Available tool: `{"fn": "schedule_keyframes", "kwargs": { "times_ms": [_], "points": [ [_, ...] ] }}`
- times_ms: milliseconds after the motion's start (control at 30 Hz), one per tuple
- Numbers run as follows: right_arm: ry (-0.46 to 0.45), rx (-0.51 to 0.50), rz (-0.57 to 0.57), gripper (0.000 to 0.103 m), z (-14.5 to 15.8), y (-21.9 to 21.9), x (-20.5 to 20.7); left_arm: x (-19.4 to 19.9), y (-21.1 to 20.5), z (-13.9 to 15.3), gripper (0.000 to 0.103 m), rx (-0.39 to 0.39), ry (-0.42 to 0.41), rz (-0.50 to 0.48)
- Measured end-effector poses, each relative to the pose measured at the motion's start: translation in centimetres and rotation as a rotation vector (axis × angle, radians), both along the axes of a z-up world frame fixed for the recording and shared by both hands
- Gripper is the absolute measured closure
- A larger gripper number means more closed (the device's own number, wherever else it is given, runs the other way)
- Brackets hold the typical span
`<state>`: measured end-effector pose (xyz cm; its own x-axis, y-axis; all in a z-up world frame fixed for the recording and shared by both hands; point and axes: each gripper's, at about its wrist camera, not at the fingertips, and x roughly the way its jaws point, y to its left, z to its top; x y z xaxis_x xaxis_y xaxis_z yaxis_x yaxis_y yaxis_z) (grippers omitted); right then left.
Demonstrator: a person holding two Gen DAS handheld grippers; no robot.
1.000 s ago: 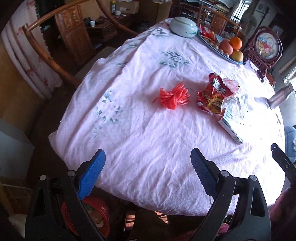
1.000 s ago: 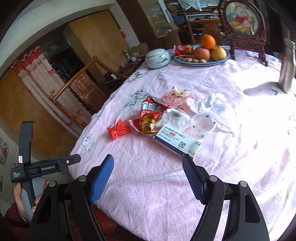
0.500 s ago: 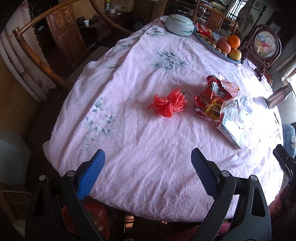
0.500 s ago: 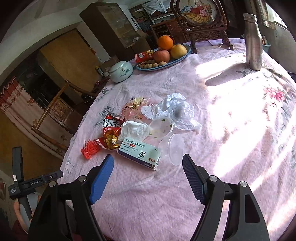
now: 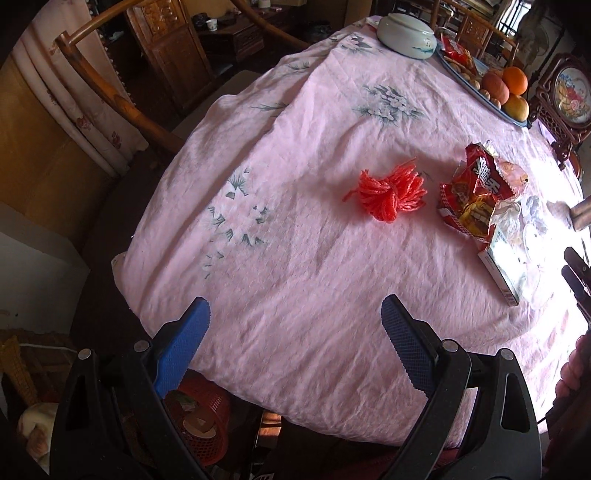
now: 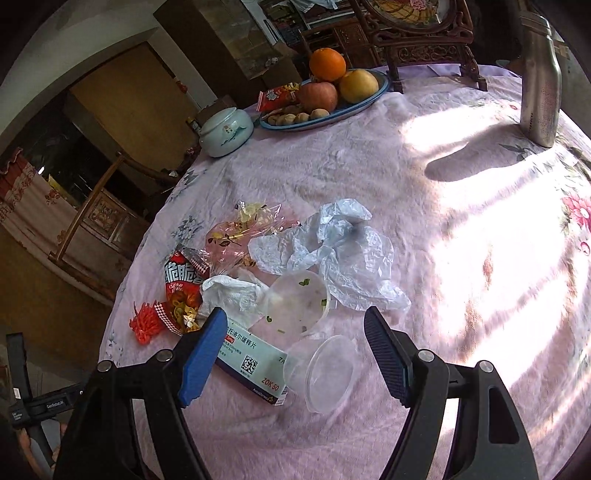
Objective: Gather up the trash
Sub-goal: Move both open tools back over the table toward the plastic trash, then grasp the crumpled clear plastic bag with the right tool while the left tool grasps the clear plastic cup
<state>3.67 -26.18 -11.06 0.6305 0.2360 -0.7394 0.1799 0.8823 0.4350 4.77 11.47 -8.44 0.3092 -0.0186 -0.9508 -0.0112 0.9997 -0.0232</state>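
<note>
Trash lies in a heap on the pink tablecloth [image 6: 424, 206]: a red snack bag [image 6: 181, 284], a red plastic tassel [image 6: 144, 325], a crumpled clear bag [image 6: 340, 251], a pale medicine box [image 6: 251, 365], a clear lid [image 6: 299, 299] and a clear cup [image 6: 328, 373] on its side. My right gripper [image 6: 295, 343] hangs open just above the box and cup, touching neither. In the left wrist view the tassel [image 5: 388, 192], snack bag [image 5: 472, 195] and box [image 5: 506, 266] lie far ahead of my open, empty left gripper [image 5: 295, 332], which hovers over the table's near edge.
A red basket [image 5: 207, 417] with scraps stands on the floor under the table edge. At the back are a pale lidded jar [image 6: 225, 131], a fruit plate [image 6: 325, 99], a carved framed picture [image 6: 417, 22] and a steel bottle [image 6: 541, 77]. A wooden chair [image 5: 110, 88] stands at the left.
My right gripper has swung right and dropped closer to the trash; the box and cup now sit right between its open fingers. The left gripper has hardly moved, tilting a little.
</note>
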Motion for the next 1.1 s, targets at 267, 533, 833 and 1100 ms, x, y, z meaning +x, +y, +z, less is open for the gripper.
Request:
{"fn": "schedule_keyframes", "kwargs": {
  "times_ms": [267,533,833,1100],
  "points": [
    [-0.013,-0.075,0.045,0.028,-0.4,0.0,2.3,1.2,-2.6,0.0,0.013,0.010,0.012,-0.031],
    [0.014,-0.103,-0.072,0.028,-1.9,-3.8,5.1,2.0,-4.7,-0.1,0.013,0.013,0.026,-0.049],
    [0.031,0.053,-0.102,0.095,-4.2,-5.2,5.9,2.6,-8.5,-0.5,0.013,0.002,0.045,-0.166],
    [-0.124,-0.037,-0.162,0.095,1.6,-7.3,0.4,3.8,-17.5,0.5,0.013,-0.095,0.012,-0.428]
  ]
}}
